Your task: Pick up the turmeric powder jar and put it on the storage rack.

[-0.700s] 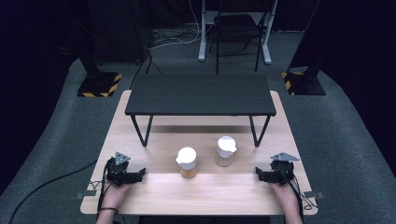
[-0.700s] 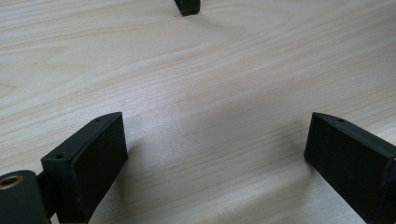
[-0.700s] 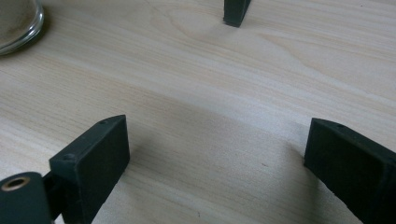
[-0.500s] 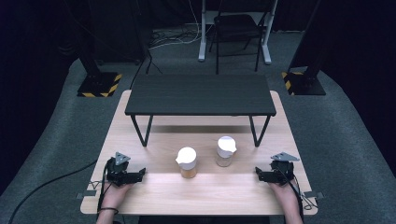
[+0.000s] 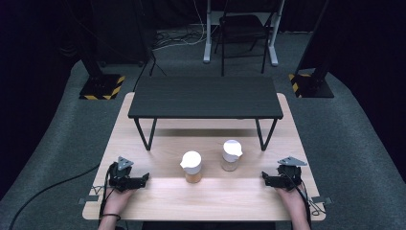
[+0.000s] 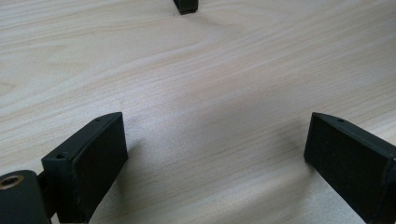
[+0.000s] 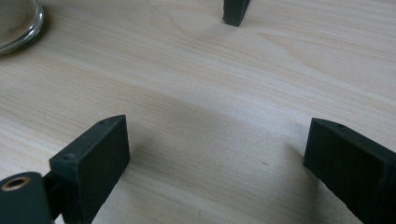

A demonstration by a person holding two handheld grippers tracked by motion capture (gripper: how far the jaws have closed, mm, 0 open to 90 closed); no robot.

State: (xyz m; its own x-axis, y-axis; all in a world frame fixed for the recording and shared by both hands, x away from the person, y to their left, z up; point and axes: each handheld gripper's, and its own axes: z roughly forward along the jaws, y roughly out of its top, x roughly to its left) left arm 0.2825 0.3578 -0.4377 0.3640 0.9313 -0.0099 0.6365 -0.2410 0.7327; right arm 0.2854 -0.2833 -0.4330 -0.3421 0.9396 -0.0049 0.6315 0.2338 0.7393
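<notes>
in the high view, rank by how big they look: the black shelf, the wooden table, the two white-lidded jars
1. wooden table
2. black shelf
3. The two jars look alike: left jar, right jar; no ranking.

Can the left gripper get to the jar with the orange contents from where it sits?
Probably yes. The left gripper rests open on the table, and bare wood lies between it and the jar. The second jar stands farther right, out of the way.

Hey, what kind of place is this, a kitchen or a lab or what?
Probably a recording studio or lab: black curtains, hazard-striped stand bases, and a wooden table with two jars between two handheld grippers.
</notes>
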